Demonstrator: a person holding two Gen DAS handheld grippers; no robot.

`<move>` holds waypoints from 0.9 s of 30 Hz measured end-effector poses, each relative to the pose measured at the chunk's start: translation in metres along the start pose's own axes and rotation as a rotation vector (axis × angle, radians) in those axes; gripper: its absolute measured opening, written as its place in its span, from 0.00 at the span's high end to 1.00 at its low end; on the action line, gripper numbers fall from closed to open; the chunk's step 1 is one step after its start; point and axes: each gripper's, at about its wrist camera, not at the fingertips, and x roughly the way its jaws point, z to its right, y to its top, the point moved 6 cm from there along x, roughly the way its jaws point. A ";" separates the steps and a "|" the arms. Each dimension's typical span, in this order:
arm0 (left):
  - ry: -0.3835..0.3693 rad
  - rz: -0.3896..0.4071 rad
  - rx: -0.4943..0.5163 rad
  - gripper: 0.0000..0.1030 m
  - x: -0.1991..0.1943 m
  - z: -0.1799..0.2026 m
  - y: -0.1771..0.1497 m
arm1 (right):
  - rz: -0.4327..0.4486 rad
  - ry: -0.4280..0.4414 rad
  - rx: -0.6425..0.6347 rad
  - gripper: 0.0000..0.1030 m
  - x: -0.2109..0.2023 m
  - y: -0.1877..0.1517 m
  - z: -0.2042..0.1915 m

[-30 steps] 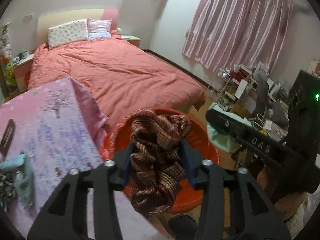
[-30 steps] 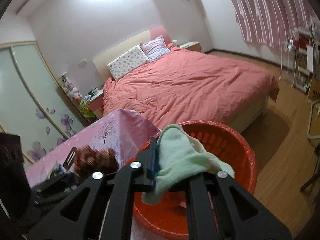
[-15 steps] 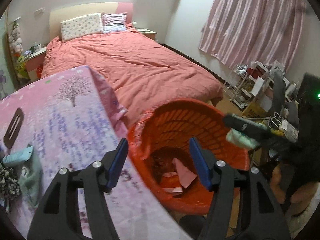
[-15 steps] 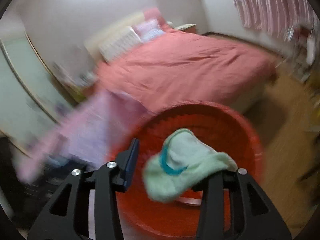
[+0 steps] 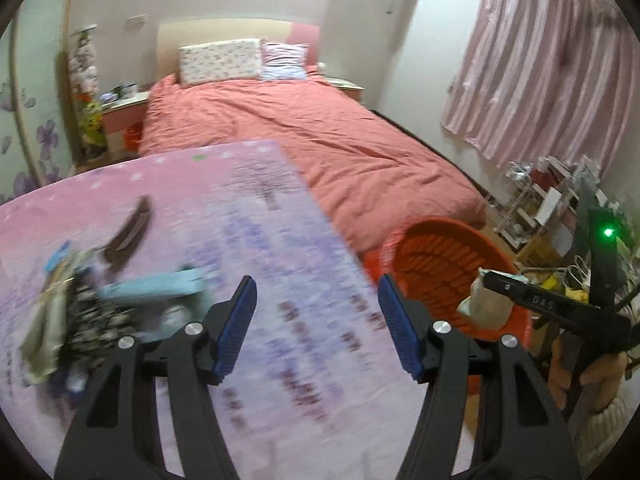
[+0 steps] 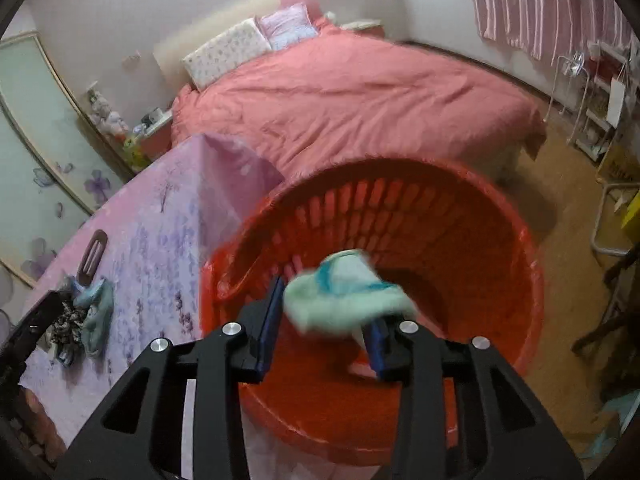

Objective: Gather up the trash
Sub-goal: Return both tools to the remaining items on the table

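My right gripper (image 6: pixel 326 312) hangs over the mouth of the red slatted basket (image 6: pixel 500 248). Its jaws stand apart, and a pale green cloth (image 6: pixel 344 296) lies loose across the fingertips, blurred, snagged at the right finger. My left gripper (image 5: pixel 316 300) is open with nothing between its blue pads, above the pink flowered tablecloth (image 5: pixel 280 240). To its left lies a heap of clothes (image 5: pixel 76 320) with a light blue piece (image 5: pixel 152 284). The basket (image 5: pixel 432 256) sits off the table's right edge, with the right gripper (image 5: pixel 520 298) above it.
A flat brown object (image 5: pixel 128 232) lies on the table behind the heap. A bed with a coral cover (image 5: pixel 340 140) fills the room beyond. A wire rack with clutter (image 5: pixel 540 200) stands under the pink curtain (image 5: pixel 540 60). Wooden floor (image 6: pixel 568 216) lies right of the basket.
My left gripper dropped the brown plaid scarf into the basket and swung left over the table. My right gripper opened and sank toward the basket, and the green cloth came loose.
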 end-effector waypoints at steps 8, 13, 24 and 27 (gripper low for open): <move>0.174 0.055 -0.068 0.39 -0.051 -0.112 -0.010 | 0.032 0.001 0.005 0.63 -0.008 -0.001 -0.013; 0.251 0.068 -0.160 0.40 -0.076 -0.178 -0.020 | 0.059 -0.018 -0.076 0.63 -0.005 -0.006 -0.050; 0.251 0.073 -0.241 0.41 -0.086 -0.222 -0.024 | 0.039 0.072 -0.298 0.65 0.018 -0.043 -0.164; 0.249 0.065 -0.245 0.41 -0.084 -0.225 -0.027 | 0.003 0.116 -0.336 0.67 0.034 -0.055 -0.198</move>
